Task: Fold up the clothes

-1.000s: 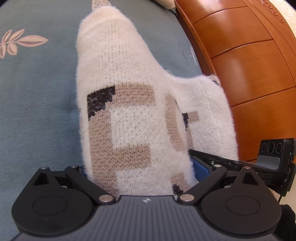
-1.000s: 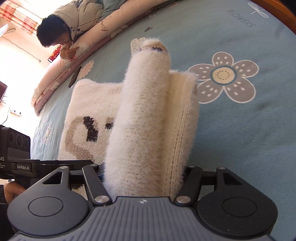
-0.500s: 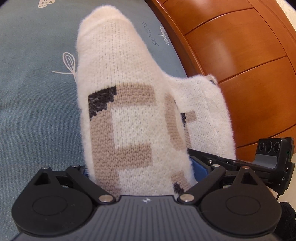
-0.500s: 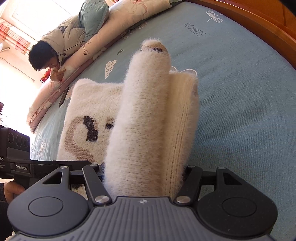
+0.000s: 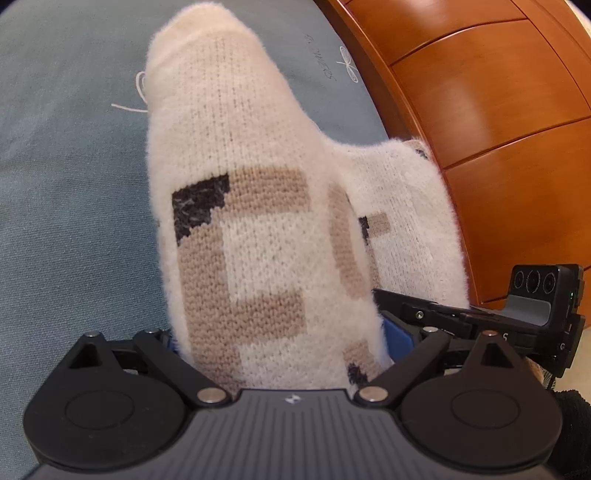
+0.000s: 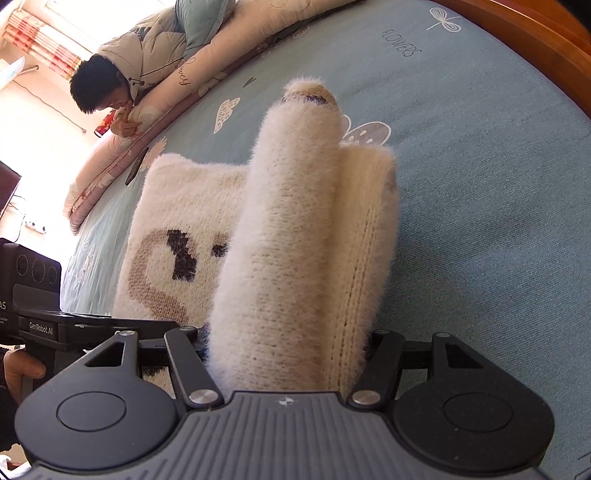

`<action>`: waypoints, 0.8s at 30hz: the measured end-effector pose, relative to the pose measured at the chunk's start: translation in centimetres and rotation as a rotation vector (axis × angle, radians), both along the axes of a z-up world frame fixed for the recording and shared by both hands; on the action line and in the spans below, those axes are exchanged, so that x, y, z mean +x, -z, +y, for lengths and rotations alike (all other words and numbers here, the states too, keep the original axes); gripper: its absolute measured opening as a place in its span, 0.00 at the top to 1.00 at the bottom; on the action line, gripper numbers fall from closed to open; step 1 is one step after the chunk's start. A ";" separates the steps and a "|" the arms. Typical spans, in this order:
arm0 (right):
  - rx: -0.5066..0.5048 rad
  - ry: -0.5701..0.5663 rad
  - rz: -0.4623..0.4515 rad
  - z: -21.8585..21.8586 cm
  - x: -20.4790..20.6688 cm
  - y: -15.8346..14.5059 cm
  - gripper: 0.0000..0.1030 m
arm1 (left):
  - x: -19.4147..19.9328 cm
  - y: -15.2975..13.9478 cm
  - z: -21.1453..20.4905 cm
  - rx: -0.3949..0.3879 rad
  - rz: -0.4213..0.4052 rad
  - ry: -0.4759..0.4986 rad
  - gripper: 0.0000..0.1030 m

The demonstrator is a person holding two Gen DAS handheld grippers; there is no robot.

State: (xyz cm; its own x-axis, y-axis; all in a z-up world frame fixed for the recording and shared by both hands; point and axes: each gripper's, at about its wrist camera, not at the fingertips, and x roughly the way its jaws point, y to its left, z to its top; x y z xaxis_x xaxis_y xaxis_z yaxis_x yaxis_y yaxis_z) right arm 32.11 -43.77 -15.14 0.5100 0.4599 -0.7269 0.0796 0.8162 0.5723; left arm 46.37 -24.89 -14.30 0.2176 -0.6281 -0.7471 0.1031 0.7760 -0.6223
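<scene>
On the blue bedsheet, near its edge by the wooden bed frame, you had the printed word "FLOWERS" beside a dragonfly drawing. The rolled quilt along the far edge carried cursive script too small to read. The other gripper's black housing read "GenRobot.AI", with letters ending in "AS" above it at the picture's edge.

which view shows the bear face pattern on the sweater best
The right wrist view: the flat panel of the cream sweater shows the tan outline and dark nose clearly, beside the bunched part in the right gripper. The left wrist view shows only blocky tan and black patches wrapped over the fold held in the left gripper.
</scene>
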 end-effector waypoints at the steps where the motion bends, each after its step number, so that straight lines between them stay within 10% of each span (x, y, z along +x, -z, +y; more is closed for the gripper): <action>1: 0.005 -0.007 0.003 -0.1 0.1 0.3 0.35 | 0.1 0.3 0.0 0.000 0.009 -0.003 0.08; 19: 0.118 0.078 0.015 -1.9 -2.3 1.7 0.25 | 3.1 3.0 11.0 -0.026 0.032 -0.012 0.07; 24: 0.114 0.097 0.002 -1.5 -2.3 1.2 0.25 | -1.3 4.2 19.3 -0.033 -0.017 -0.008 0.07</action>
State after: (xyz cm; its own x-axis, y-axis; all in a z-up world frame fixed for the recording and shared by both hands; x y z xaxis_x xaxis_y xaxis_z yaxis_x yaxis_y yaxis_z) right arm 29.83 -45.23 -16.38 0.5546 0.4885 -0.6736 0.1557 0.7343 0.6607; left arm 45.04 -5.61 -18.46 0.2354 -0.6504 -0.7222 0.1078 0.7560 -0.6456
